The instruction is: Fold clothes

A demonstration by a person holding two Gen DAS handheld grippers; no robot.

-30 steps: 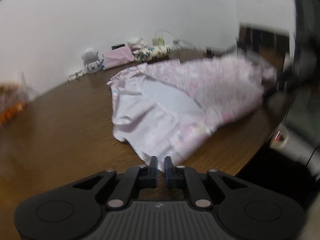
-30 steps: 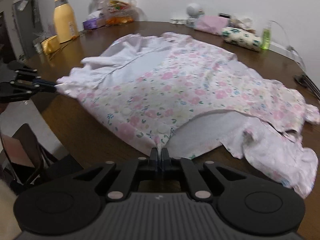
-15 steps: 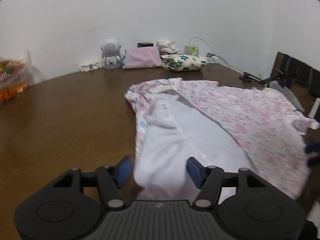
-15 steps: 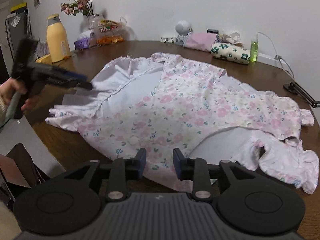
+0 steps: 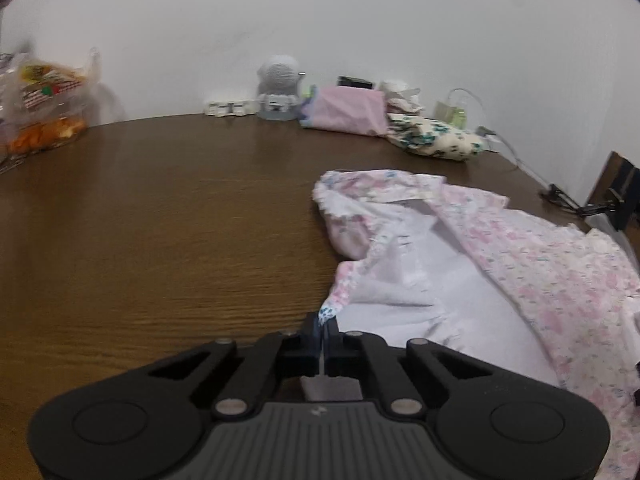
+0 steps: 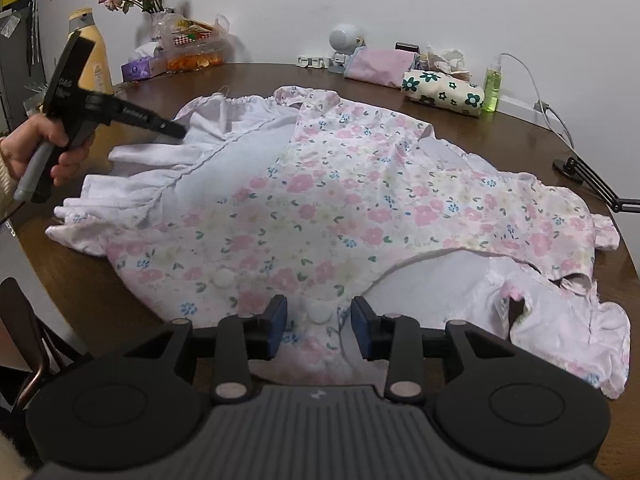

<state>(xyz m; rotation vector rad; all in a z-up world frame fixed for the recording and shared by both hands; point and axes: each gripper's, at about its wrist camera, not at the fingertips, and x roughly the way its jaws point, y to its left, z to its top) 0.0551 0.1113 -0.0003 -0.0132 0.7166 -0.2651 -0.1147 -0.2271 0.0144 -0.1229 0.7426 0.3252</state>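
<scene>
Slippage is the main risk: the left gripper (image 5: 322, 330) has its jaws pinched together on only a thin sliver of the floral garment (image 6: 360, 208), at a frilled hem corner, and such light, soft cloth could slide out if that corner is pulled hard or fast. The garment lies spread across the brown table (image 5: 160, 240), partly turned back so that its white inside faces up on the side toward the left gripper and its flowered outside covers the rest. Dragging one corner alone would likely bunch the whole piece, or shift it toward the table edge nearest the right gripper (image 6: 319, 330), where some cloth seems already to lie at the rim. That right gripper stands wide open with nothing held, its fingers to either side of a white button on the garment's near hem; if it shuts there it may catch the button or two layers at once, which would spoil a clean fold. Only the left wrist view shows the pinch itself, with cloth passing between the closed pads. Only the right wrist view shows the whole garment, its ruffled sleeve at the far right, and the person's hand (image 6: 44, 148) gripping the left tool's handle beyond the garment's white side. A green bottle (image 6: 493, 87) and a flowered pouch (image 6: 442, 94) sit well behind the garment.
</scene>
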